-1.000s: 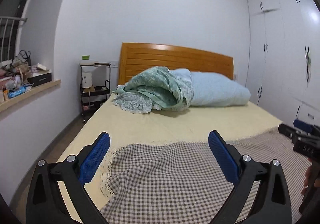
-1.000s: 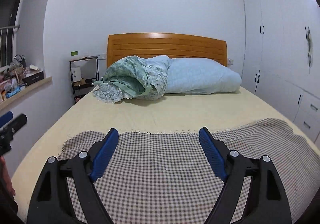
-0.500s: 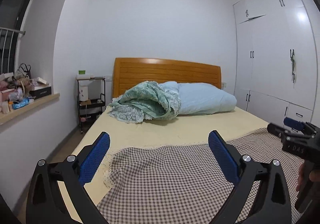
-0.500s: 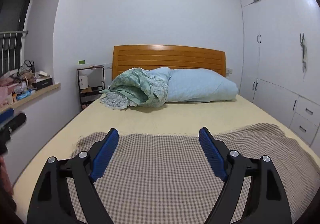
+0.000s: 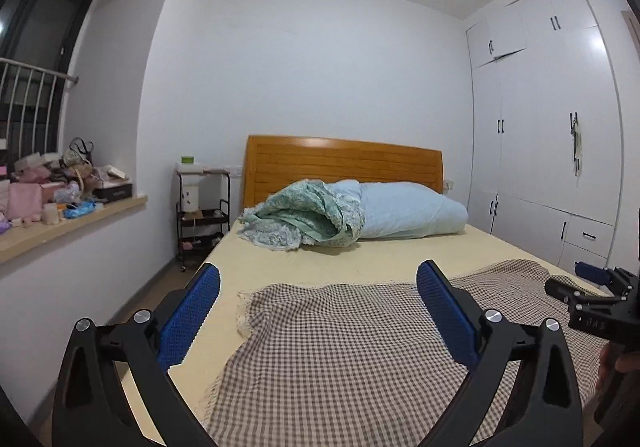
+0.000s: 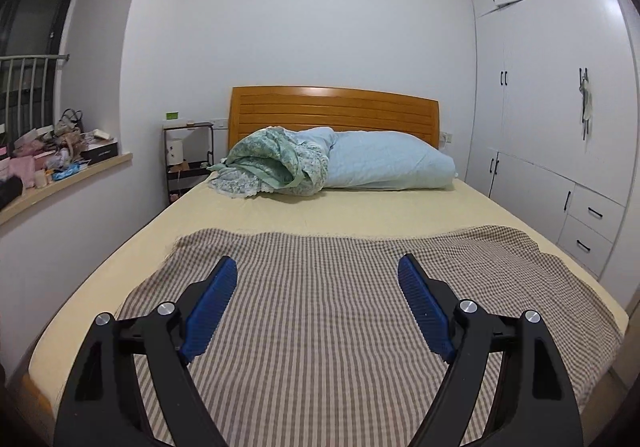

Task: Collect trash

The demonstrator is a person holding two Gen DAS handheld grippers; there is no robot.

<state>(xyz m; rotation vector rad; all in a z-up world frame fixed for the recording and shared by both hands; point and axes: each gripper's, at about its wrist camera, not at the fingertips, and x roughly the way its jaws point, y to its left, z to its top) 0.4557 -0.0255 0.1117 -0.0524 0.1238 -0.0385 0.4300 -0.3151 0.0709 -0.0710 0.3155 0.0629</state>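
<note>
Where claws (image 6: 316, 267) gape, checked blanket (image 6: 320, 279) partly hidden

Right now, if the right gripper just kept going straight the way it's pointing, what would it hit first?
Probably the checked blanket on the bed: the open right gripper tilts slightly down toward it with nothing between. Exact depth is unclear.

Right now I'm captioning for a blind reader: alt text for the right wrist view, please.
Open, empty right gripper above a checked blanket on a yellow-sheeted bed. Bundled green and blue bedding lies against the wooden headboard; white wardrobe right, cluttered windowsill left.
</note>
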